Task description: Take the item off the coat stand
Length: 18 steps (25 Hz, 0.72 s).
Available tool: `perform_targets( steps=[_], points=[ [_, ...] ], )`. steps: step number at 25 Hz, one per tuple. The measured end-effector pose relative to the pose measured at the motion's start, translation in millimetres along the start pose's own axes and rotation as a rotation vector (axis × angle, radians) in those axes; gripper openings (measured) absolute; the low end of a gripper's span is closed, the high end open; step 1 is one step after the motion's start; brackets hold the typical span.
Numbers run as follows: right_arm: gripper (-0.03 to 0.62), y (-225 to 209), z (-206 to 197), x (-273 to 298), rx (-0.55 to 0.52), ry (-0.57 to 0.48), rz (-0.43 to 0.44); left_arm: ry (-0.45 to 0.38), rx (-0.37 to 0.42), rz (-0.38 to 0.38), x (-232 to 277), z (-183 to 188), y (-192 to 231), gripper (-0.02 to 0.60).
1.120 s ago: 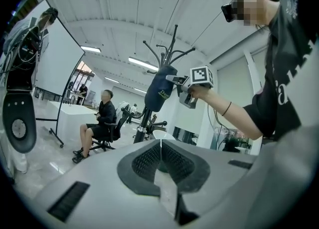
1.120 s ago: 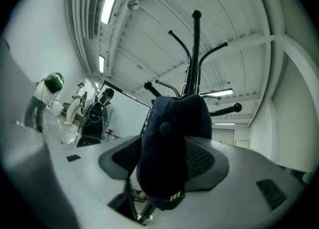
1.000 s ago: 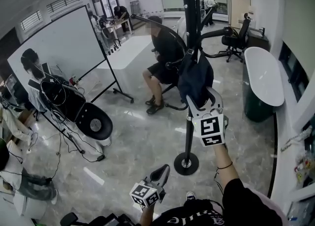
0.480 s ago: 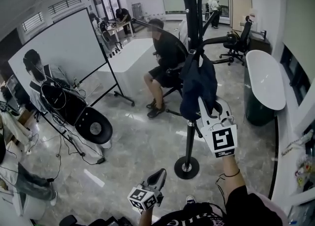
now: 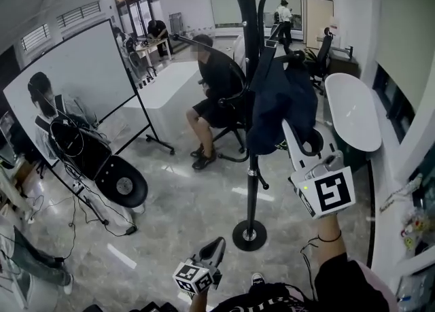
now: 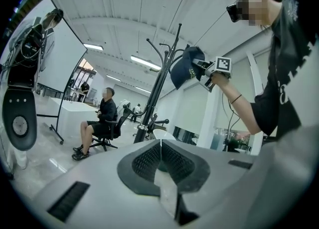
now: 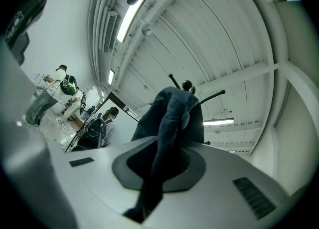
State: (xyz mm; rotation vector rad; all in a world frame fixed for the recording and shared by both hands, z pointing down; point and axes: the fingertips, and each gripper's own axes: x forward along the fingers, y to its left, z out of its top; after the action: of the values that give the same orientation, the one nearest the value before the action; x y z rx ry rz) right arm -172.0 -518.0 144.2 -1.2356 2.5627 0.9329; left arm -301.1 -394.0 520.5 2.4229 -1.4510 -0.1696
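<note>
The dark blue garment [image 5: 279, 103] is hung from an upper arm of the coat stand [image 5: 252, 188] and is bunched against the pole. Unless it is lifted clear of that arm it may be snagged and the stand tipped, or the thin fold may be pulled out of the grip. The jaws of the right gripper [image 5: 293, 137] have just been closing and are nearly together on a fold of that cloth, while the left gripper [image 5: 217, 244] is held low, jaws together on nothing.

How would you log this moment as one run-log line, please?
right gripper: fingers just closed, shut on dark garment | dark garment: not yet off coat stand | left gripper: shut, empty, low
</note>
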Motion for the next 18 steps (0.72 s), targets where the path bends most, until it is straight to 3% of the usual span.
perform_targets(
  steps=[11, 18],
  points=[
    [0.031, 3.9, 39.3, -51.0, -0.015, -0.024, -0.039, -0.008, 0.023, -0.048, -25.3, -9.6, -29.2, 0.003],
    [0.031, 29.3, 32.2, -99.8, 0.020, 0.053, -0.037, 0.001, 0.022, -0.071, -60.8, -26.2, -61.6, 0.003]
  ],
)
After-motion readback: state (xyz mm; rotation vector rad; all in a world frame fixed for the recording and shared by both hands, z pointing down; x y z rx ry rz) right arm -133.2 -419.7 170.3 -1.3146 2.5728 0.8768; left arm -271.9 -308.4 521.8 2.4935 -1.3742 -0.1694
